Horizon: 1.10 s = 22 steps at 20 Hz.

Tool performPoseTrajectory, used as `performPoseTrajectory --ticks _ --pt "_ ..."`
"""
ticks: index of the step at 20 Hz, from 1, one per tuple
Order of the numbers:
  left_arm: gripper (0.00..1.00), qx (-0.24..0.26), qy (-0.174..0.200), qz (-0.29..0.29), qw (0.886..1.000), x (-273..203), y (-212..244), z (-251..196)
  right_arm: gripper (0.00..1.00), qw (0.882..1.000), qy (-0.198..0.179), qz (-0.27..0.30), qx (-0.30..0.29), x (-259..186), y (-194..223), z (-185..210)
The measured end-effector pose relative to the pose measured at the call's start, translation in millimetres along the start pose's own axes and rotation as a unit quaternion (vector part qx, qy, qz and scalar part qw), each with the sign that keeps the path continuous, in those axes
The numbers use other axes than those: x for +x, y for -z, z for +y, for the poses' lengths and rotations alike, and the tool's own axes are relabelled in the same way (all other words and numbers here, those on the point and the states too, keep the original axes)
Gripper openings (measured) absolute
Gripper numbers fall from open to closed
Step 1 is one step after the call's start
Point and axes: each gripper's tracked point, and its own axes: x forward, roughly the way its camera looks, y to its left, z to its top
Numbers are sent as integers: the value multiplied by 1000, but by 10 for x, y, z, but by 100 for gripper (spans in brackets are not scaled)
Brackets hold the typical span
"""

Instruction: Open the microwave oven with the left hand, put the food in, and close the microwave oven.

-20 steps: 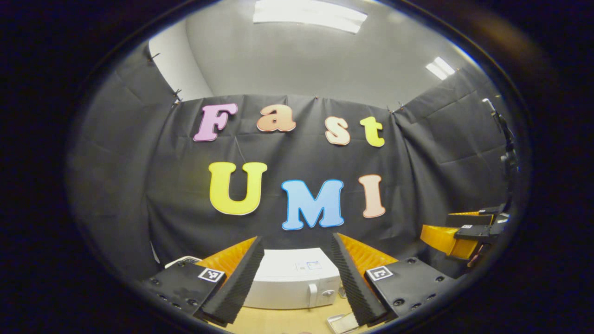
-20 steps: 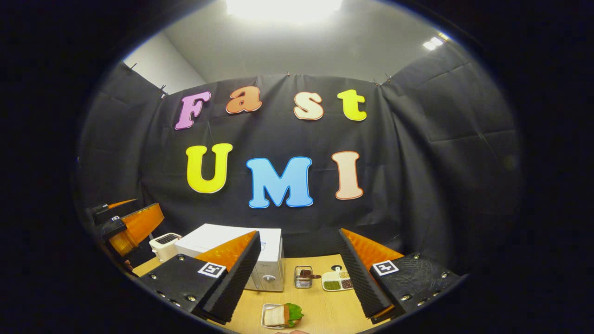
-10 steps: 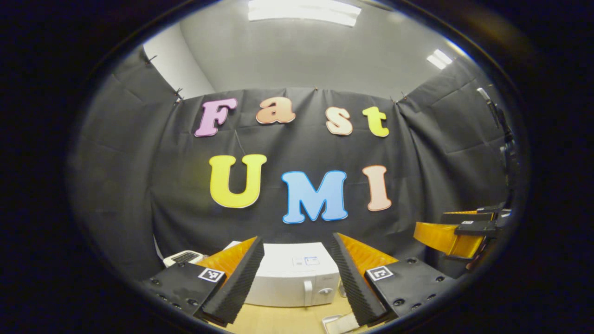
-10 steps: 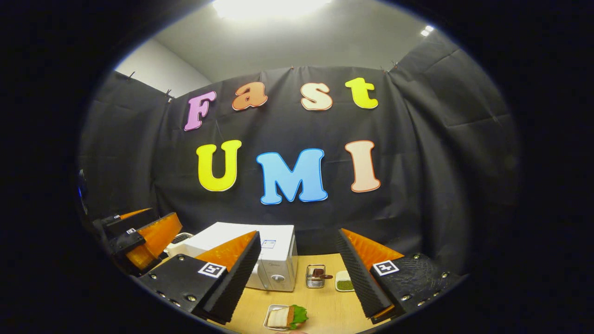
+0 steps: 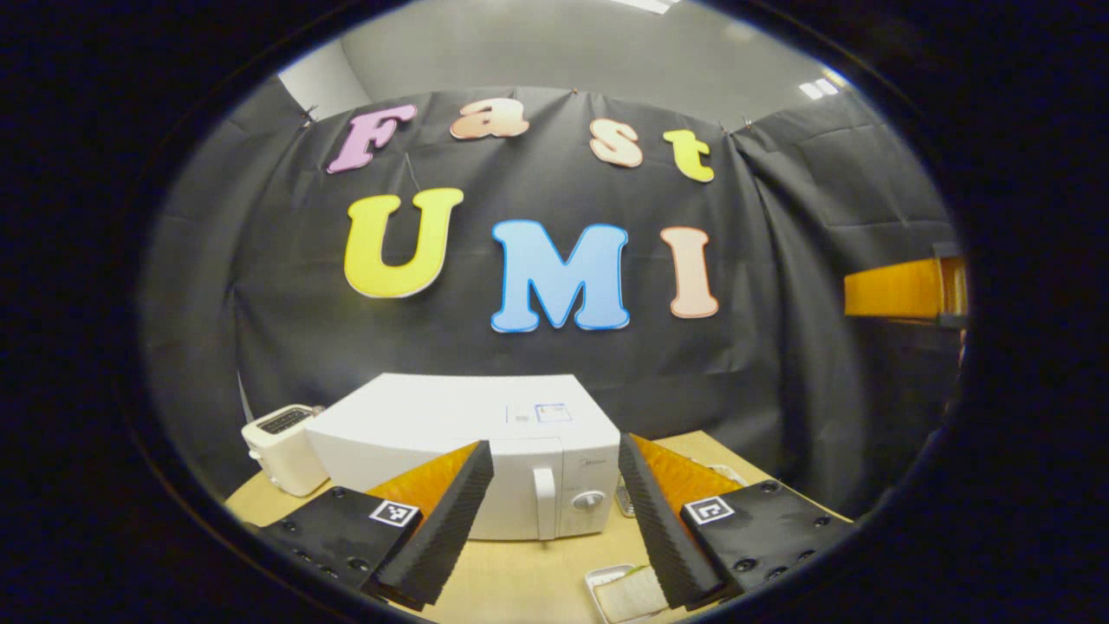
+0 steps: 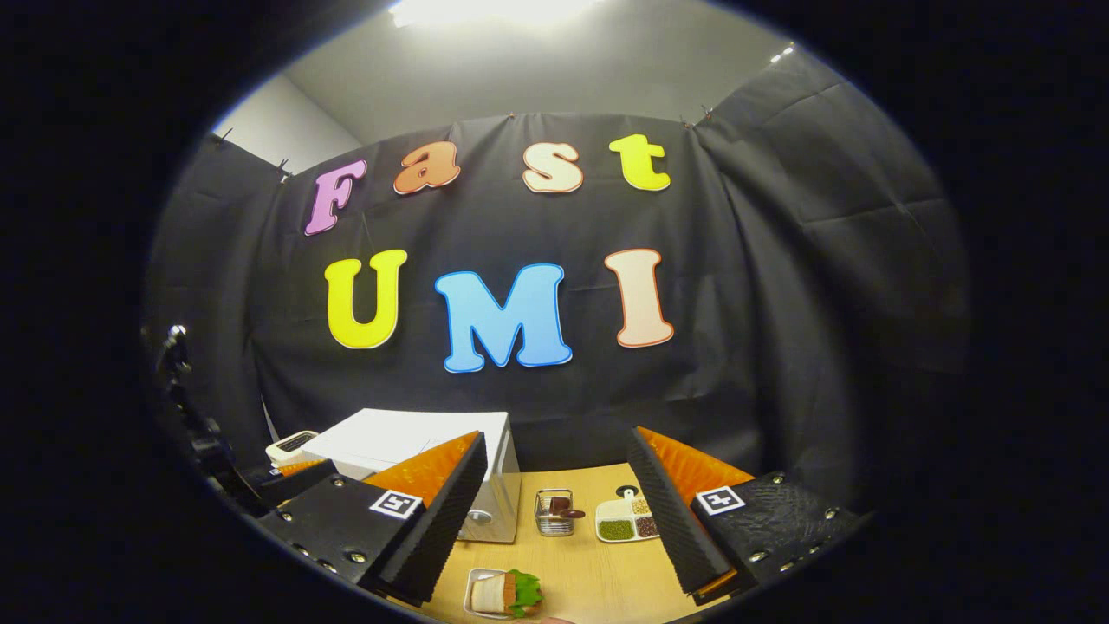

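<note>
I have the left tool (image 5: 554,520) spread wide with nothing between its fingers, held off the wooden worktop (image 5: 520,576) and facing the white microwave oven (image 5: 450,433); its door is closed, and the vertical handle (image 5: 545,503) and round knob (image 5: 588,501) sit in the gap between my fingers, apart from both. A cream toaster (image 5: 279,449) stands just beside the oven toward the worktop's left edge; a small tray with the food (image 5: 625,594) lies near the front edge, partly behind my right-hand finger. At the far right of the left gripper view I see an orange finger of the other tool (image 5: 892,290), well above the worktop.

The right tool (image 6: 554,516) is likewise spread and pinching nothing; from the right gripper view the microwave oven (image 6: 407,438) stands toward the back left of the worktop (image 6: 598,572). The food (image 6: 507,594), a sandwich with green leaf in a shallow tray, rests near the front edge, in front of the oven and apart from it; a small wire basket (image 6: 554,513) and a divided dish (image 6: 628,524) of grains stand behind it, near the back edge.
</note>
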Motion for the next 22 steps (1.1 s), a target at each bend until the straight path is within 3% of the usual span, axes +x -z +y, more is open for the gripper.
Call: performPoseTrajectory --ticks 5,11,14,16,20,22 --pt "93 0 -7 78 997 669 766 15 99 1000 2 15 -10 119 114 -232" --pt "84 24 -26 123 992 1151 1256 102 99 999 11 51 -11 219 366 -568" --pt "67 45 -39 137 989 1261 1423 112 99 997 17 67 -16 276 472 -663" --pt "34 29 -43 139 989 1298 1441 115 99 997 19 74 -18 313 492 -690" --pt "23 24 -28 144 989 1257 1435 139 99 997 19 73 -18 369 497 -625" --pt "9 15 -21 146 989 1250 1435 112 99 997 15 75 -19 376 513 -544"
